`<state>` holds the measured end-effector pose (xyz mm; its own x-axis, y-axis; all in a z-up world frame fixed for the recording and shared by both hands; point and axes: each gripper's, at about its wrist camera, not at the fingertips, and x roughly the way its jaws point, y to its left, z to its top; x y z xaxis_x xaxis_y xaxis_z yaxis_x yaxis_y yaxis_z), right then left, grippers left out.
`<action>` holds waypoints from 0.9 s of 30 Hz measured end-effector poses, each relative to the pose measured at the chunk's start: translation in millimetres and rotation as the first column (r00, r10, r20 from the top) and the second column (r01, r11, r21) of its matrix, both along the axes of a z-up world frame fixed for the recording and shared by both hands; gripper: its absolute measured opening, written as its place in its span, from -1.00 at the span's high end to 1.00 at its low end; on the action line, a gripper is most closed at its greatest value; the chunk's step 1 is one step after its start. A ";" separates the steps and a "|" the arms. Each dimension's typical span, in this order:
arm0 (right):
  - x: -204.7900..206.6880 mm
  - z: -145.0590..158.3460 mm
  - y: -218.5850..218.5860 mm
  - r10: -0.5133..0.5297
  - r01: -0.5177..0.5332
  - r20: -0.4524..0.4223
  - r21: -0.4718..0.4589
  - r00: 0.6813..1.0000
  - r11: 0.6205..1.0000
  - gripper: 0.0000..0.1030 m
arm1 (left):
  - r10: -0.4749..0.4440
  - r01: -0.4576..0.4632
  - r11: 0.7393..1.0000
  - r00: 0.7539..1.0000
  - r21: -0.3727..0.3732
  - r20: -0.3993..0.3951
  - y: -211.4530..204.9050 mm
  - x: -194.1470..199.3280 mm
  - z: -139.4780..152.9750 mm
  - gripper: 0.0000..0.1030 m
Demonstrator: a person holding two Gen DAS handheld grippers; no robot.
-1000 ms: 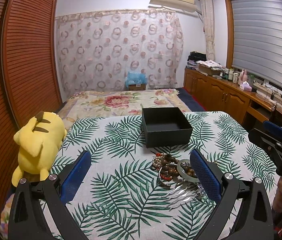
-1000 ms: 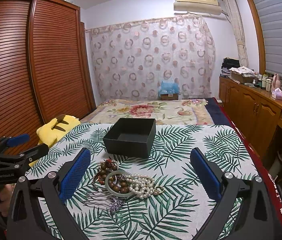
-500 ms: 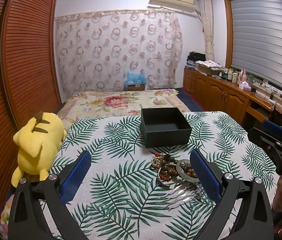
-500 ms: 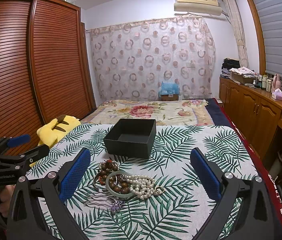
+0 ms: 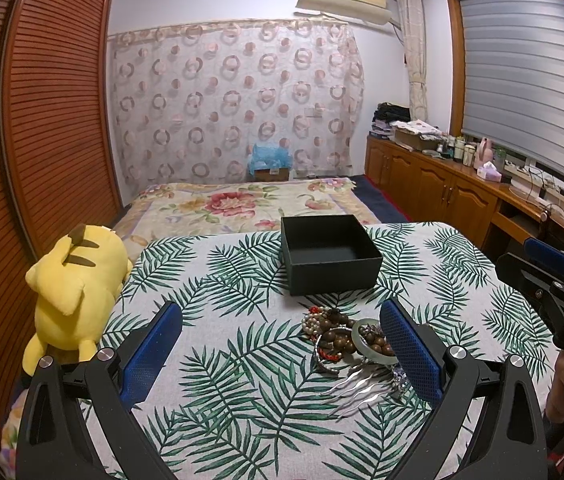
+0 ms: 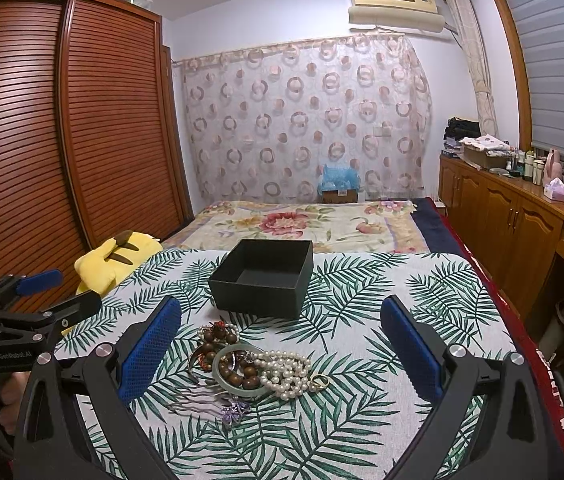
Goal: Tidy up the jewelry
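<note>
A pile of jewelry [image 6: 250,364] lies on the leaf-print tablecloth: a pearl necklace [image 6: 286,372], a pale green bangle [image 6: 238,388], brown wooden beads [image 6: 218,338] and a silver hair comb [image 5: 362,386]. An open, empty black box [image 6: 262,278] stands just behind it; it also shows in the left wrist view [image 5: 330,254]. My left gripper [image 5: 280,350] is open and empty, hovering left of the pile [image 5: 346,340]. My right gripper [image 6: 280,350] is open and empty, hovering above the pile's near side.
A yellow plush toy [image 5: 70,288] lies at the table's left edge. A bed with a floral cover [image 6: 302,224] lies behind the table. Wooden cabinets [image 5: 442,196] run along the right wall, a slatted wardrobe [image 6: 62,140] along the left.
</note>
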<state>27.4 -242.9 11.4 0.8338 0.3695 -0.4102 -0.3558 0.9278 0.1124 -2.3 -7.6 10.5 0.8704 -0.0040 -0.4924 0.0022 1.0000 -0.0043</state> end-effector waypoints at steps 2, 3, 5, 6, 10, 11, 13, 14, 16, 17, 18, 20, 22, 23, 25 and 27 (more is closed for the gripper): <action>-0.3 0.0 -0.1 0.000 0.000 0.000 0.000 1.000 1.000 -0.95 | 0.000 0.000 1.000 1.000 0.001 0.000 -0.2 0.1 0.1 -0.85; -0.6 0.1 -0.2 0.000 0.000 0.000 0.000 1.000 1.000 -0.95 | 0.001 -0.001 1.000 1.000 0.001 -0.001 -1.7 0.2 2.0 -0.85; -0.8 0.0 -0.1 0.000 0.000 0.000 0.000 1.000 1.000 -0.95 | 0.000 0.000 1.000 1.000 0.001 -0.001 -0.2 -0.1 0.0 -0.85; -0.9 0.0 -0.1 0.000 0.000 0.001 0.000 1.000 1.000 -0.95 | -0.001 0.001 1.000 1.000 0.001 -0.001 -5.1 2.8 1.1 -0.85; -1.9 -0.1 -0.6 0.000 0.000 0.000 0.000 1.000 1.000 -0.95 | -0.003 0.003 1.000 1.000 0.000 -0.005 -17.5 1.7 8.1 -0.85; -2.1 -0.2 -0.6 0.000 0.000 0.000 0.000 1.000 1.000 -0.95 | -0.005 0.005 1.000 1.000 -0.001 -0.007 -26.6 -0.2 12.1 -0.85; -2.5 -0.4 -0.7 0.000 0.000 0.000 0.001 1.000 1.000 -0.95 | -0.005 0.005 1.000 1.000 -0.004 -0.011 -28.6 0.4 11.5 -0.85; -2.1 0.6 -0.7 0.000 0.000 -0.001 0.001 1.000 1.000 -0.95 | -0.005 0.005 1.000 1.000 -0.004 -0.014 -28.8 1.1 9.7 -0.85; -0.8 0.0 -0.4 0.000 0.000 -0.004 0.000 1.000 1.000 -0.95 | -0.005 0.005 1.000 1.000 -0.005 -0.020 -29.2 1.8 6.4 -0.85; 2.0 -4.1 -1.7 0.001 -0.001 -0.007 0.001 1.000 1.000 -0.95 | -0.006 0.006 1.000 1.000 -0.004 -0.024 -30.6 2.7 6.1 -0.85; 3.3 -5.1 -2.8 0.003 -0.003 -0.010 0.001 1.000 1.000 -0.95 | -0.006 0.006 1.000 0.999 -0.004 -0.031 -28.5 7.2 4.3 -0.85; 1.0 -5.2 -0.6 0.006 -0.006 -0.015 -0.001 1.000 1.000 -0.95 | -0.008 0.008 1.000 0.999 -0.004 -0.041 -27.9 9.3 1.6 -0.85; -0.6 6.1 4.3 0.011 -0.011 -0.022 -0.006 1.000 1.000 -0.95 | -0.012 0.012 1.000 0.999 -0.007 -0.051 -23.2 10.2 -4.7 -0.85; -0.9 -1.2 0.8 0.013 -0.013 -0.026 -0.005 1.000 1.000 -0.95 | -0.014 0.013 1.000 0.998 -0.009 -0.055 -20.7 10.5 -7.8 -0.85; 1.8 -10.9 -2.0 0.019 -0.020 -0.036 -0.009 0.999 1.000 -0.95 | -0.018 0.017 1.000 0.998 -0.011 -0.066 -17.9 12.3 -13.2 -0.85; 2.3 -14.5 -2.3 0.024 -0.025 -0.042 -0.016 0.999 1.000 -0.95 | -0.023 0.022 1.000 0.997 -0.013 -0.075 -17.0 13.8 -17.9 -0.85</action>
<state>29.7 -245.2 -3.0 0.8066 0.3823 -0.4508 -0.3738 0.9207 0.1121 11.5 -24.7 -7.4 0.8308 -0.0292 -0.5559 0.0236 0.9996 -0.0172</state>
